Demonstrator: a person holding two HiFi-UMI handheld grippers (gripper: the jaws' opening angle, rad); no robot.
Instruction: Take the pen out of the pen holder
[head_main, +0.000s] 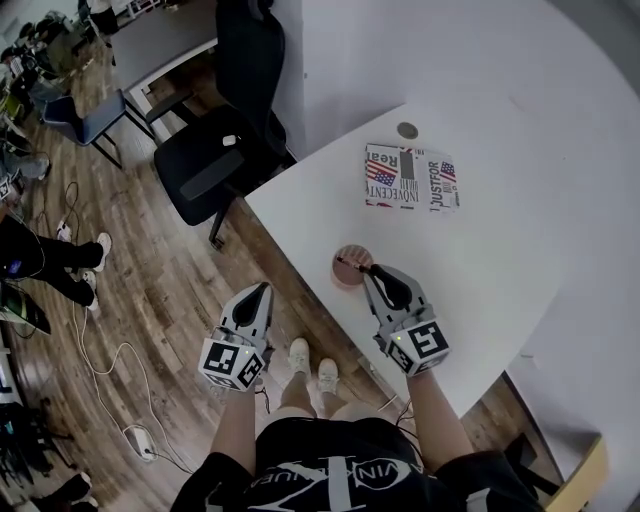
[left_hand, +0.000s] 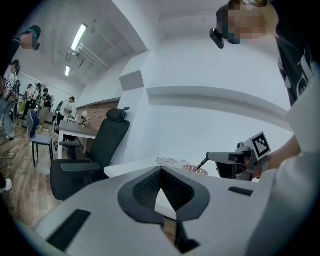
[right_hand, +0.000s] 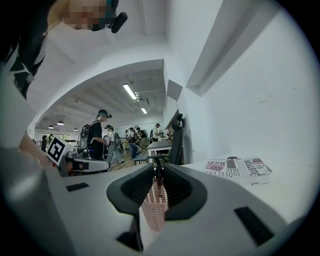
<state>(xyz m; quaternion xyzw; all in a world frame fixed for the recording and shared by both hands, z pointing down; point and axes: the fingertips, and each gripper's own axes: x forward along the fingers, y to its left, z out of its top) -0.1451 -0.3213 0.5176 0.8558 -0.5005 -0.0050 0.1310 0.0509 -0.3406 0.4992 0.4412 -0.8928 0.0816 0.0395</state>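
Head overhead, gripper views level, table (head_main: 480, 275) shared

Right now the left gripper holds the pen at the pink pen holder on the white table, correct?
Not quite: the right gripper holds the pen, not the left gripper, which grips nothing and sits off the table edge. The head view shows this. The pink pen holder and white table are right.

Pen holder (head_main: 350, 272) stood on the table (head_main: 500, 250) by its near edge, pen (head_main: 350, 264) over its mouth at the right gripper's (head_main: 368, 271) tip. Magazine (head_main: 411, 178) lay at one o'clock, small disc (head_main: 407, 130) just beyond at twelve; office chair (head_main: 215, 160) off-table at ten, left gripper (head_main: 263, 290) at eight.
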